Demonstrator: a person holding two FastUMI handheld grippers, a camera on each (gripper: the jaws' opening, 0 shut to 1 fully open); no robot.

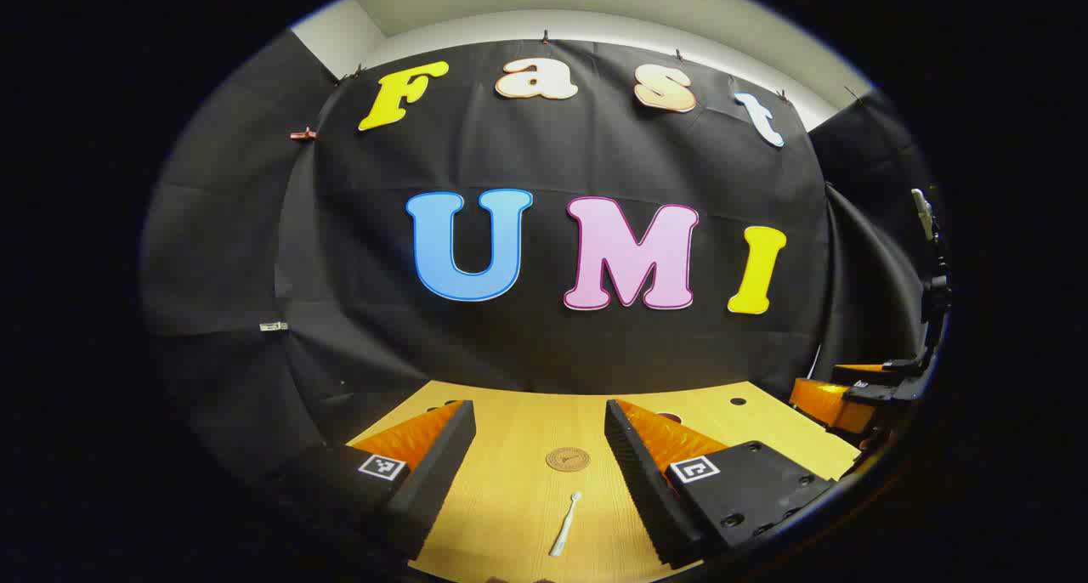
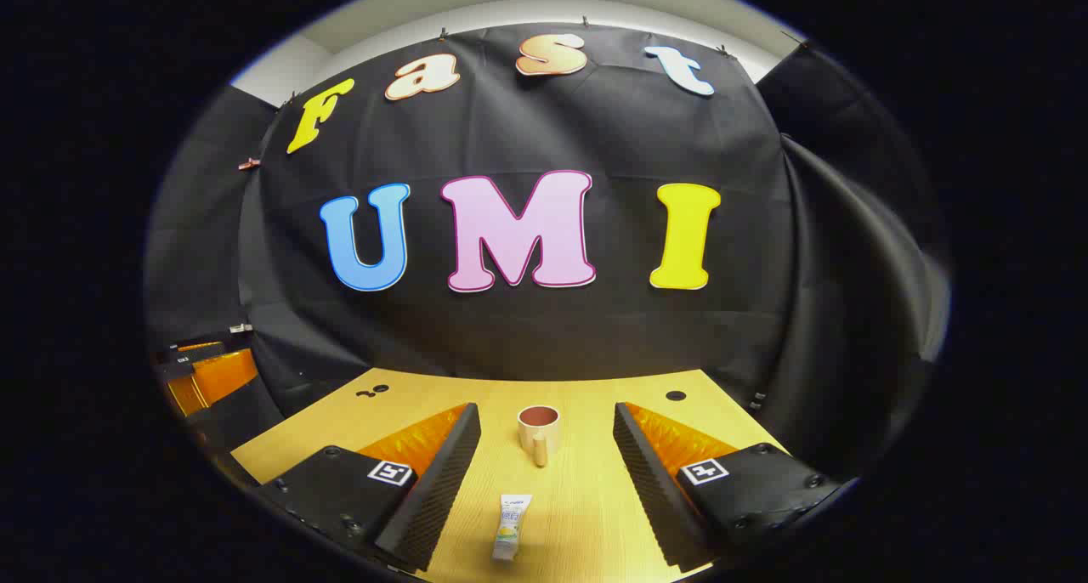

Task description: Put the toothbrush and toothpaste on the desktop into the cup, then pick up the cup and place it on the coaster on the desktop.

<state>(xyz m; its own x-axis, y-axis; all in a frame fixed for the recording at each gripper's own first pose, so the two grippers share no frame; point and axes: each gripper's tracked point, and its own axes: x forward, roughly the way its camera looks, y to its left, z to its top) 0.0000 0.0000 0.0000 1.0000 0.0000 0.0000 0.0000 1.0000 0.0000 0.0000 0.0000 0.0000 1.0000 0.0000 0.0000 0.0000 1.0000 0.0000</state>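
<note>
In the left gripper view a white toothbrush (image 1: 566, 523) lies on the wooden desktop (image 1: 510, 498), between my left gripper's fingers and near the camera. Beyond it sits a small round brown coaster (image 1: 568, 459). My left gripper (image 1: 538, 421) is open and holds nothing. In the right gripper view a small toothpaste tube (image 2: 512, 526) lies flat on the desktop (image 2: 586, 515), in line with the gap of my right gripper (image 2: 546, 420), which is open. Farther off stands a pale cup (image 2: 538, 430) with a handle and a dark red inside, upright.
The other gripper (image 1: 858, 392) shows at the right edge of the left gripper view, and at the left edge (image 2: 208, 370) of the right gripper view. The desktop has small round holes (image 2: 676, 395) near its far edge. The black cloth wall stands just behind the desk.
</note>
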